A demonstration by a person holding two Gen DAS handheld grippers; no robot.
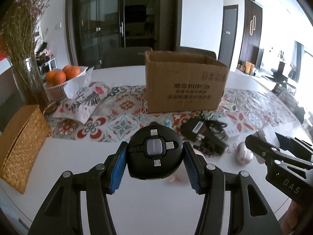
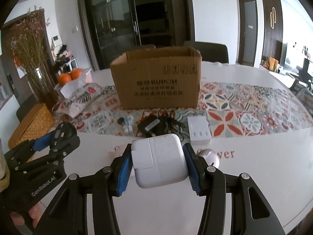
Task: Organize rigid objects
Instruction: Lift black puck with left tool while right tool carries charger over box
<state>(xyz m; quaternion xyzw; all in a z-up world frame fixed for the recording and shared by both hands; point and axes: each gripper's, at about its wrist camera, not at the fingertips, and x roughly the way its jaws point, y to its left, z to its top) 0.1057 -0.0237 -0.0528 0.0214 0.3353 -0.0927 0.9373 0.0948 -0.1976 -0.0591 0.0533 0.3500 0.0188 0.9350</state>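
My left gripper point(image 1: 155, 156) is shut on a round black Pisen cable reel point(image 1: 155, 152) and holds it above the white table; it also shows in the right wrist view point(image 2: 64, 132). My right gripper point(image 2: 158, 160) is shut on a white square power adapter point(image 2: 159, 160), seen from the left wrist view at the right edge point(image 1: 268, 135). An open cardboard box point(image 2: 158, 80) stands on the patterned runner behind. In front of it lie a black charger with tangled cable point(image 2: 156, 126), a white charger block point(image 2: 198, 132), a small white figurine point(image 2: 129, 125) and a pale round object point(image 2: 210, 156).
A woven box point(image 1: 21, 146) sits at the left table edge. A basket of oranges point(image 1: 62, 76), a vase of dried flowers point(image 1: 23, 58) and a patterned tissue pouch point(image 1: 82, 101) stand at the back left. Chairs stand behind the table.
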